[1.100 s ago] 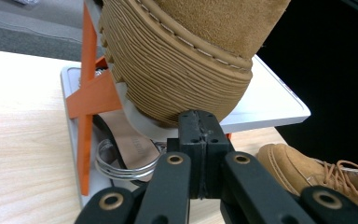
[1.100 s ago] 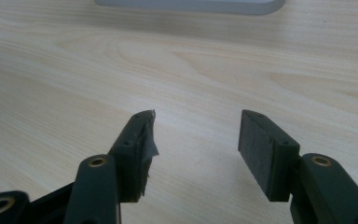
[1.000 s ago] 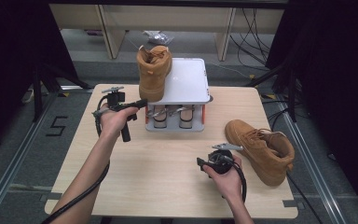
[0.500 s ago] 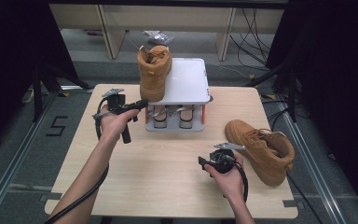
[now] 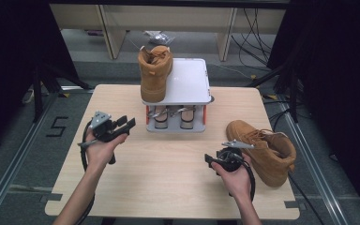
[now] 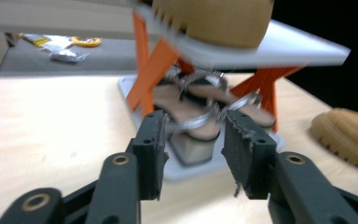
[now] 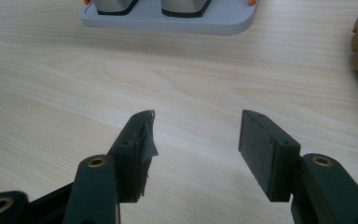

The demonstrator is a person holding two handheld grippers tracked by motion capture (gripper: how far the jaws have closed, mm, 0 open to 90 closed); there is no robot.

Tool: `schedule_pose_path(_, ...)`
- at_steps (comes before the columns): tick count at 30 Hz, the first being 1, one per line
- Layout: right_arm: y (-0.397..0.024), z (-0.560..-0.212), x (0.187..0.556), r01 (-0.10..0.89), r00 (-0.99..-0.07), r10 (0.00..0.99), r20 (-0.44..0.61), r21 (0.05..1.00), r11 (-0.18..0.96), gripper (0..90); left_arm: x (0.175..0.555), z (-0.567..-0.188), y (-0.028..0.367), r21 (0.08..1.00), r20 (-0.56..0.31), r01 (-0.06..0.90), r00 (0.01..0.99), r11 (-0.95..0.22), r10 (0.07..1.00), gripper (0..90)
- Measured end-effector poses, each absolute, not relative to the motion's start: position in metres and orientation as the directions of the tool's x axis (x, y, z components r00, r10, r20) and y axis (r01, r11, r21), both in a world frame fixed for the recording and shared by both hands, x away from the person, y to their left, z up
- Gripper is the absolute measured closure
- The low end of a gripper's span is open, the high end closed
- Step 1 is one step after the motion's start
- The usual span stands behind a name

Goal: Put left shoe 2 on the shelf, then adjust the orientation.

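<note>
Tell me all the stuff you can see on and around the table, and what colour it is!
Boot on rack: one, tan, upright on the left part of the rack's top shelf.
Boot on table: one, tan, on the table's right side, beside the right gripper.
Rack: one, white top shelf on orange legs, grey base, at the table's far middle.
Sandals: two, beige with silver straps, on the rack's lower level.
Table: one, light wood.
Packets: a small silvery heap, on the floor behind the table.
Left gripper: one, black, jaws just opened, nothing between them, pointing at the rack.
Right gripper: one, black, jaws open and empty, low over the table.
</note>
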State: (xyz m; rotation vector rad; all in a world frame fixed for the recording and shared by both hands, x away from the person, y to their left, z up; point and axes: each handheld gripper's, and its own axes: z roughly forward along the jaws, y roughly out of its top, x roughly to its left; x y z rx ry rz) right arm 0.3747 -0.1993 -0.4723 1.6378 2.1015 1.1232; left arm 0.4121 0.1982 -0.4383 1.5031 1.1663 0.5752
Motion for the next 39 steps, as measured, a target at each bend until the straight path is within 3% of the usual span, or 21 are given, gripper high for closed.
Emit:
schedule_pose_path(10, -0.203, -0.47, 0.373, 0.711, -0.318, 0.912, 0.258, 0.701, 0.05, 45.9, 0.393, -0.466, 0.219, 0.915, -0.254, 0.388, 0.336, 0.113, 0.907, 50.8)
schedule_pose_path(11, -0.206, -0.469, 0.374, 0.687, -0.35, 0.911, 0.218, 0.721, 0.091, 45.9, 0.392, -0.466, 0.221, 0.916, -0.248, 0.385, 0.328, 0.111, 0.911, 50.5)
schedule_pose_path(12, -0.204, -0.466, 0.373, 0.707, -0.331, 0.906, 0.266, 0.705, 0.051, 46.0, 0.391, -0.466, 0.223, 0.918, -0.241, 0.384, 0.33, 0.103, 0.913, 50.2)
schedule_pose_path(16, -0.209, -0.46, 0.375, 0.678, -0.353, 0.912, 0.212, 0.73, 0.093, 46.3, 0.386, -0.467, 0.227, 0.92, -0.234, 0.378, 0.327, 0.1, 0.916, 49.5)
schedule_pose_path(21, -0.211, -0.449, 0.376, 0.692, -0.312, 0.915, 0.256, 0.721, 0.035, 46.7, 0.385, -0.466, 0.23, 0.921, -0.236, 0.374, 0.321, 0.106, 0.917, 49.5)
schedule_pose_path(25, -0.22, -0.441, 0.383, 0.676, -0.32, 0.921, 0.222, 0.735, 0.057, 47.5, 0.385, -0.464, 0.232, 0.923, -0.239, 0.367, 0.317, 0.114, 0.918, 49.5)
schedule_pose_path(29, -0.225, -0.429, 0.386, 0.709, -0.301, 0.923, 0.24, 0.704, 0.048, 49.2, 0.384, -0.463, 0.23, 0.922, -0.243, 0.372, 0.327, 0.112, 0.913, 49.5)
schedule_pose_path(31, -0.233, -0.425, 0.39, 0.693, -0.333, 0.926, 0.179, 0.713, 0.111, 50.0, 0.383, -0.461, 0.229, 0.926, -0.243, 0.36, 0.336, 0.114, 0.91, 49.2)
schedule_pose_path(33, -0.233, -0.417, 0.389, 0.716, -0.303, 0.928, 0.216, 0.694, 0.072, 51.0, 0.382, -0.462, 0.229, 0.925, -0.24, 0.366, 0.341, 0.107, 0.909, 49.2)
schedule_pose_path(39, -0.248, -0.392, 0.387, 0.737, -0.274, 0.942, 0.193, 0.672, 0.077, 52.7, 0.379, -0.454, 0.23, 0.931, -0.248, 0.344, 0.345, 0.123, 0.905, 49.2)
